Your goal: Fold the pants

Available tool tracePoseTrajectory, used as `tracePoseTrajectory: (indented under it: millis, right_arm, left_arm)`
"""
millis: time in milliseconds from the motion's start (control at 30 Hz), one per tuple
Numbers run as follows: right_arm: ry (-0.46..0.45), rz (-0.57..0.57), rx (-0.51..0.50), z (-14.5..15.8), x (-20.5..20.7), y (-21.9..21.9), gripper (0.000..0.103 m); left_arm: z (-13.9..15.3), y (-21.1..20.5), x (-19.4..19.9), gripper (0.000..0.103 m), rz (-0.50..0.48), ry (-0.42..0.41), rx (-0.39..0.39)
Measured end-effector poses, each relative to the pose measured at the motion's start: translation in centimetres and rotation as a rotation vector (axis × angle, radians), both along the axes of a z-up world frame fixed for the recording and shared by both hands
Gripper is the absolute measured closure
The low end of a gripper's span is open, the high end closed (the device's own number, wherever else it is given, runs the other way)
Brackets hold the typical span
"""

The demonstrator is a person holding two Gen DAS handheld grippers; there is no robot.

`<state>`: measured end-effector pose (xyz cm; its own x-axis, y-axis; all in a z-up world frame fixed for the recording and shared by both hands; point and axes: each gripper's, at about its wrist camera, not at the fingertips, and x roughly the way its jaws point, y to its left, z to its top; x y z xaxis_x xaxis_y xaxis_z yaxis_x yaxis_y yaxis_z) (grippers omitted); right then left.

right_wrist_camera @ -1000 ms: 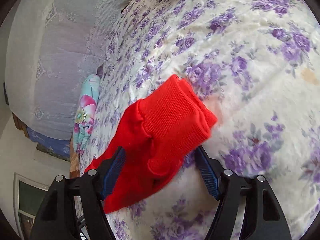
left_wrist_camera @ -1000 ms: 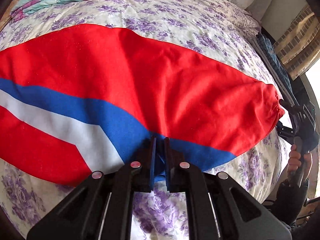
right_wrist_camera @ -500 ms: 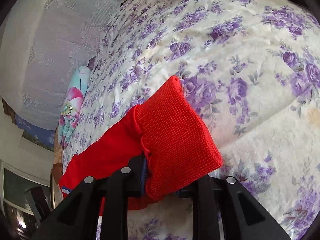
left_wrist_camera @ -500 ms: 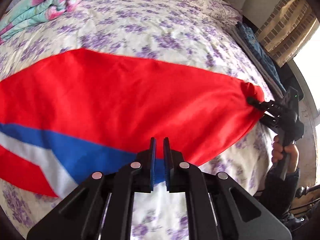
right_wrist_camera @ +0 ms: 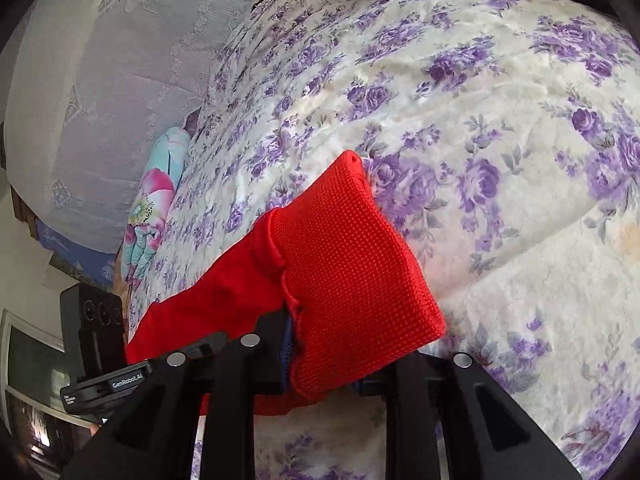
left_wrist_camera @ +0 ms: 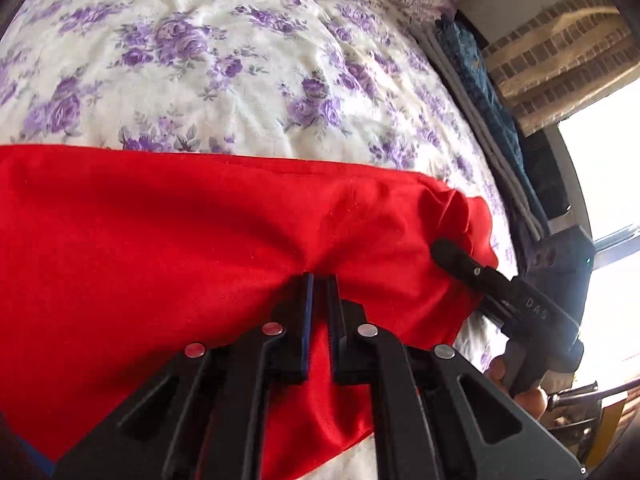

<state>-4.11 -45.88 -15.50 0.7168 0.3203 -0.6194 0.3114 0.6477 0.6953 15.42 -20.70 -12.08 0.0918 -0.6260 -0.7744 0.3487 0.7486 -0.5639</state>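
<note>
Looking across the scene, you have one bed (left_wrist_camera: pixel 248 60) under a cream spread printed with purple roses, and one pair of red pants (left_wrist_camera: pixel 168 240) lying across it, stretched between your two tools. A single folded floral blanket (right_wrist_camera: pixel 150 216), teal and pink, sits at the far edge of the bed by a lace curtain (right_wrist_camera: pixel 100 80).

Your left tool (left_wrist_camera: pixel 319 280) has its jaws pressed all but together, with red cloth from the near edge of the pants pinched between them. Your right tool (right_wrist_camera: pixel 324 364) is clamped on the ribbed knit cuff (right_wrist_camera: pixel 352 264) at one leg end, and the cuff sticks up past its fingers.

From the right wrist camera you can read "GenRobot.AI" in white on the side of the left tool. From the left wrist camera the right tool carries letters that look like "DAS"; the rest is too small to read.
</note>
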Motion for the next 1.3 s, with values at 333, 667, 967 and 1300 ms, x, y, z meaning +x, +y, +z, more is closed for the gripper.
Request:
tracePoseTrajectory:
  millis: [333, 667, 967, 1300]
  right_arm:
    - [0.046, -0.041, -0.055, 0.9, 0.5, 1.0, 0.081]
    - [0.042, -0.019, -0.323, 8.1, 1.7, 4.8, 0.079]
    - [0.069, 0.054, -0.594, 10.3, 3.9, 11.5, 0.078]
    - [0.077, 0.474, -0.689, 8.0, 9.8, 29.5, 0.078]
  left_arm:
    - [1.0, -0.8, -5.3, 0.097, -0.05, -0.189, 0.113]
    - [2.9, 6.5, -3.8, 0.097, 0.074, -0.17, 0.102]
    - [4.2, 24.7, -2.4, 0.062, 0.348, -0.275, 0.303]
    - [2.5, 27.9, -2.4, 0.093, 0.403, -0.311, 0.252]
